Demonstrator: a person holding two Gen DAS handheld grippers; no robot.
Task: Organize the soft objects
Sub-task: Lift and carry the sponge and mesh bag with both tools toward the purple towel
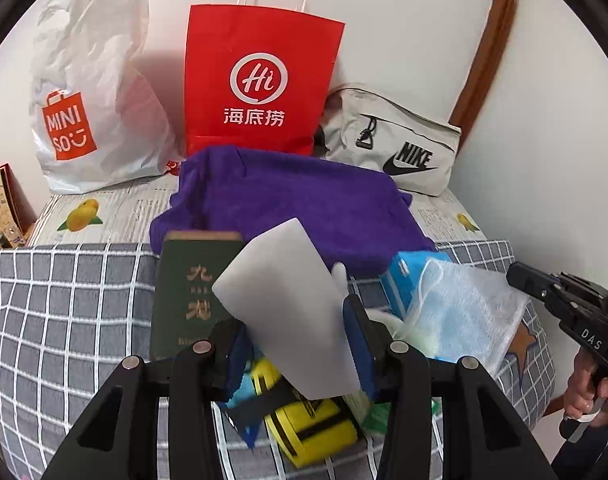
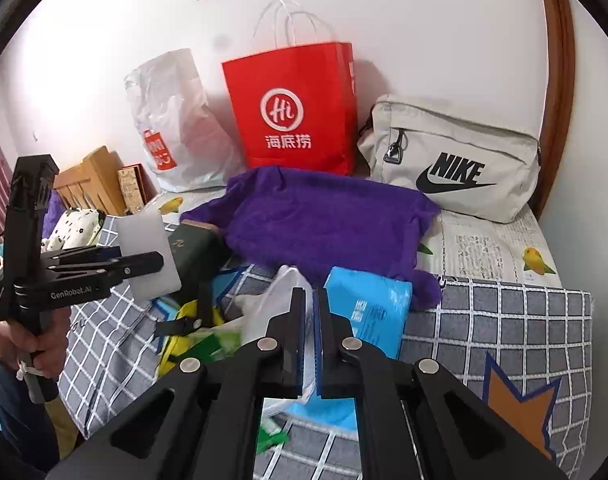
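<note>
A: Nearest first. The left gripper clamps a white sponge block between its blue pads, lifted above the checked quilt. The right gripper has its jaws pressed nearly together on a thin clear packet of blue cloth, which hangs from them over the pile.

B: What could go wrong?

A: The packet is slick film pinched by one edge, so it could slide out if the hand swings. The sponge is tilted in its grip and could twist free if it brushes something. Underneath lies clutter: a yellow and black strap roll, a blue tissue pack and a green book. A dangling packet corner might drag one of those off the bed's edge.

B: And the count?

A: Two grippers, each holding one soft item. One sponge, one cloth packet, one tissue pack, one strap roll, one book. Farther back, one purple towel is spread flat. Against the wall stand three possible containers: one white plastic bag, one red paper bag and one grey pouch.

B: Which is easiest to miss?

A: The red bag; its mouth is high and narrow.
</note>
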